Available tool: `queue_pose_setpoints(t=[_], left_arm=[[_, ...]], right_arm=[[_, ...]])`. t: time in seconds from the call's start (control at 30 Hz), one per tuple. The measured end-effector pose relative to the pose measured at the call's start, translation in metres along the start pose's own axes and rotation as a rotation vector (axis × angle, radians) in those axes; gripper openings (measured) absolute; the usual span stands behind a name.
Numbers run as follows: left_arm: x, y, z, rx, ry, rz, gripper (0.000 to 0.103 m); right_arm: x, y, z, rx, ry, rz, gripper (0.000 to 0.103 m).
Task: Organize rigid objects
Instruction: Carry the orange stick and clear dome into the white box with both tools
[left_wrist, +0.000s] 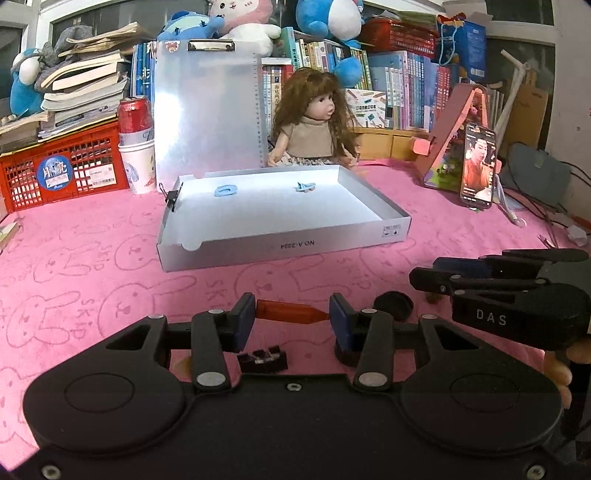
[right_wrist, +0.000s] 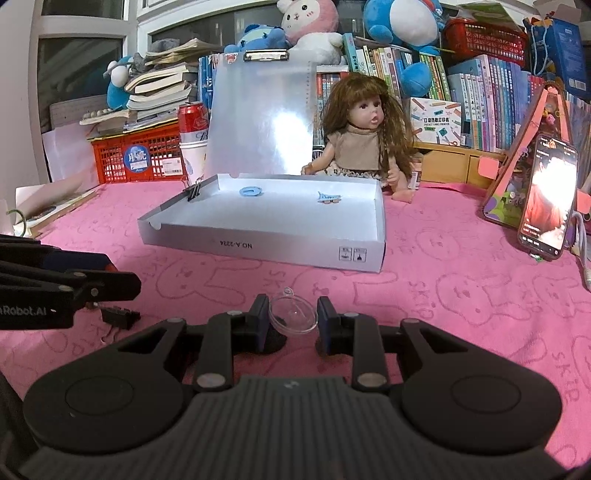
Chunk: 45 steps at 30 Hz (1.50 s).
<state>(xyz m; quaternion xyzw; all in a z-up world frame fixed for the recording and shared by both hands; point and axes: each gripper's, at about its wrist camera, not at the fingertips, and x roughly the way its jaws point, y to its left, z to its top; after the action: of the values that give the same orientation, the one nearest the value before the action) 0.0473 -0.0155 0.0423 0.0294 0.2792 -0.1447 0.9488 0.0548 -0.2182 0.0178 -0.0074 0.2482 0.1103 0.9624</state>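
Note:
My left gripper (left_wrist: 292, 314) is shut on an orange-red plastic piece (left_wrist: 291, 312) held crosswise between its blue pads, just above the pink cloth. My right gripper (right_wrist: 292, 316) is shut on a clear plastic dome (right_wrist: 293, 314), also low over the cloth. The white shallow box (left_wrist: 280, 245) lies ahead with a blue ring (left_wrist: 226, 190) and a blue hair clip (left_wrist: 306, 187) inside; it also shows in the right wrist view (right_wrist: 258, 245). A black binder clip (left_wrist: 263, 358) lies under the left gripper. The right gripper's body (left_wrist: 517, 291) sits to the right in the left wrist view.
A black round cap (left_wrist: 393, 304) lies beside the left gripper. A doll (left_wrist: 314, 122) sits behind the box, next to a standing clipboard (left_wrist: 208, 107). A red crate (left_wrist: 59, 170), a can on a cup (left_wrist: 135, 144) and a propped phone (left_wrist: 477, 166) stand around.

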Motion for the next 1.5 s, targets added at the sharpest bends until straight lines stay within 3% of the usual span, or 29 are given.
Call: queue_pose_setpoints(t=[0.5, 0.93, 1.2, 1.5], left_arm=[[0.029, 0.009, 0.045, -0.026, -0.033, 0.036, 0.042], [0.084, 0.037, 0.094, -0.140, -0.013, 0.048, 0.042], [0.135, 0.056, 0.114, -0.169, 0.040, 0.092, 0.042], [0.193, 0.072, 0.125, -0.211, 0.121, 0.133, 0.042]], right_arm=[[0.030, -0.005, 0.038, 0.031, -0.011, -0.011, 0.033], [0.070, -0.012, 0.071, 0.036, -0.053, -0.046, 0.033], [0.112, -0.023, 0.090, 0.065, -0.032, -0.092, 0.033], [0.161, -0.045, 0.106, 0.179, 0.044, -0.064, 0.033]])
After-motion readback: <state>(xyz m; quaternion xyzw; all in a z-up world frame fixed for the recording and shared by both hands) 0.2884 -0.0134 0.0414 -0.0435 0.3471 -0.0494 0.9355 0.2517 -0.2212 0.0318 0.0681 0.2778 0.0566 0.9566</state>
